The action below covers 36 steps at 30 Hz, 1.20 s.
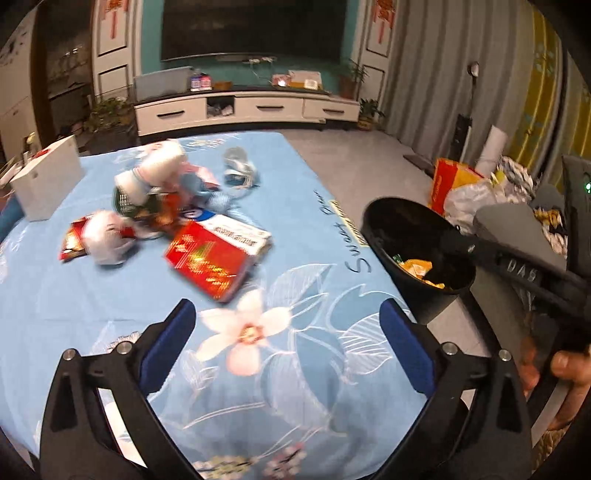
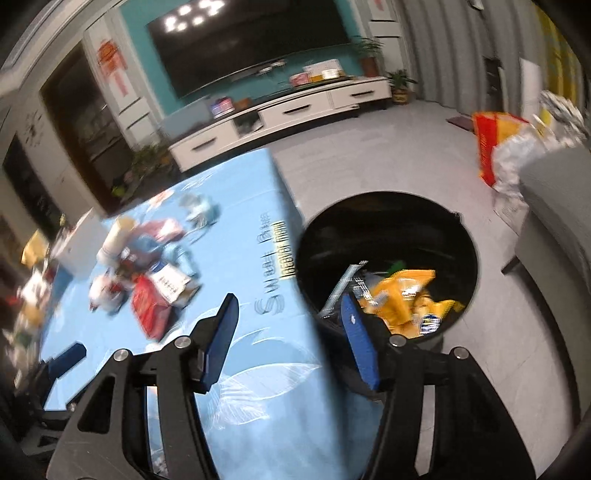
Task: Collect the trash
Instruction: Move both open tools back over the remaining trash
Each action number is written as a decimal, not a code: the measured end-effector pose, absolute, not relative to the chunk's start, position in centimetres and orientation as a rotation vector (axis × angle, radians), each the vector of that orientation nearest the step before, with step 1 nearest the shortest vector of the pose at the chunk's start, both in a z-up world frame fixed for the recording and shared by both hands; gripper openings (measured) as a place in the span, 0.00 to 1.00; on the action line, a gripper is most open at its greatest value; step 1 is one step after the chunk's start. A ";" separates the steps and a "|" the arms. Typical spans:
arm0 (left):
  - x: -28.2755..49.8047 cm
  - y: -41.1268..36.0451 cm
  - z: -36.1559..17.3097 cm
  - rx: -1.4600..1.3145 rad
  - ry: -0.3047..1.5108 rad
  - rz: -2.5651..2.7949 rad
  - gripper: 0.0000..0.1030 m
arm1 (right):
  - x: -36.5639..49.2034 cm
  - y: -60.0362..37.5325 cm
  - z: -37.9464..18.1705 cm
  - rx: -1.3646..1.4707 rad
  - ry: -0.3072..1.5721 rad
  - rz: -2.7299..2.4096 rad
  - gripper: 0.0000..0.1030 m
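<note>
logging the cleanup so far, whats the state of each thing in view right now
left gripper: jaws wide open, empty, over the tablecloth
right gripper: jaws apart, nothing between them
black bin: open-topped, partly filled with yellow wrappers
red box: lying flat on the table, uncollected
trash pile: on the table, uncollected
white box: upright, closed
tv: off

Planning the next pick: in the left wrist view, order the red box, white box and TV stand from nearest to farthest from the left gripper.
1. Red box, just ahead of the left gripper, mid-table.
2. White box, far left table edge.
3. TV stand, against the back wall.
</note>
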State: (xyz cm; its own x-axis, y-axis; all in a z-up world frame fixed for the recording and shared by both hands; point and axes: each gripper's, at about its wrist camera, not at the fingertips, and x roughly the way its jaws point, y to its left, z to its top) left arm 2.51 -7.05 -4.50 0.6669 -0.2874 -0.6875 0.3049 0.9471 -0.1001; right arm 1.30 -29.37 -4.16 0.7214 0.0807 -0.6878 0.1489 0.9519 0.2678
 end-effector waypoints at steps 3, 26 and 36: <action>1.9 -4.1 -4.0 -0.030 0.757 -0.304 0.97 | 1.6 -26.6 -3.5 0.267 0.773 -0.002 0.56; 2.2 5.6 -6.3 -0.229 0.818 -0.185 0.97 | 3.1 -16.0 -3.6 0.066 0.825 0.146 0.56; 3.6 7.0 -7.1 -0.265 0.834 -0.155 0.97 | 4.5 -14.6 -4.2 0.033 0.839 0.168 0.56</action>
